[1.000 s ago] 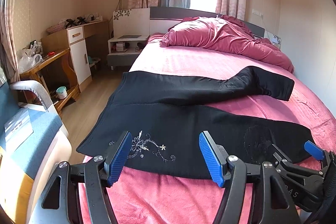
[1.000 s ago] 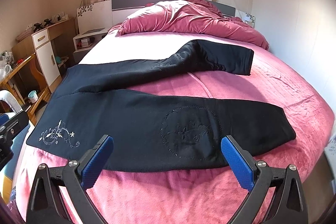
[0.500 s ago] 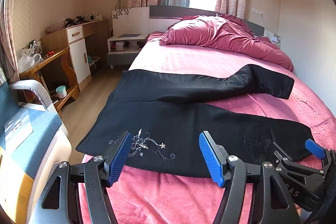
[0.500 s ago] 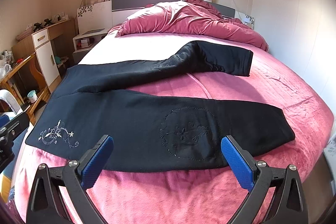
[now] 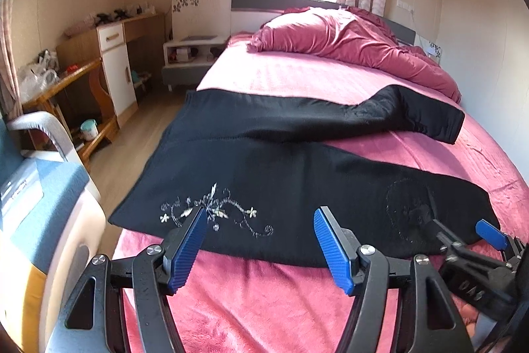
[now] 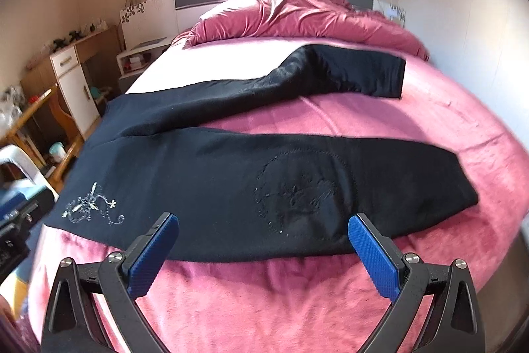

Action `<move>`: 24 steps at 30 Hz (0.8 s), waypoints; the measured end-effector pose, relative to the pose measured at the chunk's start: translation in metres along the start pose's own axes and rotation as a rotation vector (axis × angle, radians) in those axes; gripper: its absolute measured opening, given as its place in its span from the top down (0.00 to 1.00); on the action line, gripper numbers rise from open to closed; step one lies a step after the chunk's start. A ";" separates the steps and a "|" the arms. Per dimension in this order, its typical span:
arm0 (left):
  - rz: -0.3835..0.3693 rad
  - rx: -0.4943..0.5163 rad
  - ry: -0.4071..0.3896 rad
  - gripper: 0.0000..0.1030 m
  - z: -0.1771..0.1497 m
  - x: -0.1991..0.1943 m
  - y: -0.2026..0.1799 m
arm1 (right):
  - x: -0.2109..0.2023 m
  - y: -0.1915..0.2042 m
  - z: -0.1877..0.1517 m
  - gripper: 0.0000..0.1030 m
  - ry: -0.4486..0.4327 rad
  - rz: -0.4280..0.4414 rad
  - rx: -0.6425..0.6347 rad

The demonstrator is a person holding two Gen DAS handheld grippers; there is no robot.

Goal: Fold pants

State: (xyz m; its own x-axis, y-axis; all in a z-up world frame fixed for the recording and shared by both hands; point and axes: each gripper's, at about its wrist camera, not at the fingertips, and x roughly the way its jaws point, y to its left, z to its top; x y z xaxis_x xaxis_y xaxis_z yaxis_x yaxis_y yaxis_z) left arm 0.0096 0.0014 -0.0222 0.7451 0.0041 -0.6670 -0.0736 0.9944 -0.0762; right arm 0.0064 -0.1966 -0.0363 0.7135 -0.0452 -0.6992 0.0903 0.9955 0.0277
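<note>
Nothing is folded yet, as far as I can judge. The black pants [image 5: 297,167] lie spread flat across the pink bed [image 5: 264,303], waistband toward the left edge, the two legs splayed apart to the right — the far leg [image 6: 330,71] kinks upward near its hem. Everything is still to do: bring one leg over the other, then fold the length.

My left gripper [image 5: 258,240] hangs just short of the near edge, jaws wide and empty, close to the silver floral embroidery [image 5: 215,214]. My right gripper [image 6: 264,240] is the same — wide, holding nothing — facing the round stitched motif [image 6: 297,191] on the near leg. The fabric looks thick, matte and soft; the bedcover is plush fleece.
</note>
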 end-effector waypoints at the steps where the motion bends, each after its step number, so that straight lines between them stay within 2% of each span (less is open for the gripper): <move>1: -0.031 0.001 0.015 0.27 -0.001 0.005 0.003 | 0.003 -0.005 -0.001 0.00 0.013 0.025 0.006; 5: -0.134 -0.066 0.079 0.18 -0.003 0.024 0.024 | 0.028 -0.040 -0.010 0.00 0.151 0.094 0.086; 7: -0.177 -0.131 0.127 0.15 -0.004 0.037 0.042 | 0.037 -0.066 -0.015 0.00 0.203 0.104 0.162; 10: -0.211 -0.269 0.194 0.03 -0.006 0.057 0.076 | 0.047 -0.115 -0.023 0.00 0.253 0.093 0.312; 11: -0.223 -0.322 0.214 0.03 -0.008 0.063 0.088 | 0.049 -0.130 -0.025 0.00 0.258 0.091 0.359; 13: -0.229 -0.456 0.246 0.03 -0.014 0.075 0.114 | 0.052 -0.161 -0.030 0.03 0.258 0.076 0.442; 15: -0.168 -0.481 0.266 0.03 -0.016 0.085 0.132 | 0.054 -0.193 -0.036 0.06 0.247 0.080 0.558; 17: -0.174 -0.550 0.273 0.03 -0.018 0.090 0.149 | 0.055 -0.224 -0.041 0.09 0.233 0.087 0.673; 20: -0.135 -0.623 0.273 0.08 -0.021 0.095 0.171 | 0.061 -0.271 -0.047 0.23 0.196 0.052 0.784; 21: -0.127 -0.638 0.287 0.12 -0.024 0.099 0.177 | 0.064 -0.283 -0.048 0.31 0.186 0.053 0.821; 22: -0.117 -0.650 0.308 0.26 -0.026 0.102 0.181 | 0.068 -0.297 -0.051 0.35 0.178 0.042 0.864; 23: -0.103 -0.652 0.326 0.33 -0.028 0.105 0.184 | 0.070 -0.307 -0.051 0.38 0.173 0.035 0.891; 24: -0.098 -0.647 0.337 0.34 -0.030 0.109 0.186 | 0.073 -0.318 -0.053 0.42 0.157 0.041 0.926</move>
State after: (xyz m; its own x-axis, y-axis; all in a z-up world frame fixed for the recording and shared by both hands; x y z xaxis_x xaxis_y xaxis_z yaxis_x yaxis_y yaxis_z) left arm 0.0568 0.1837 -0.1315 0.5319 -0.2181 -0.8182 -0.4713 0.7265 -0.5000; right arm -0.0070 -0.5117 -0.1342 0.6325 0.0675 -0.7716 0.6321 0.5308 0.5646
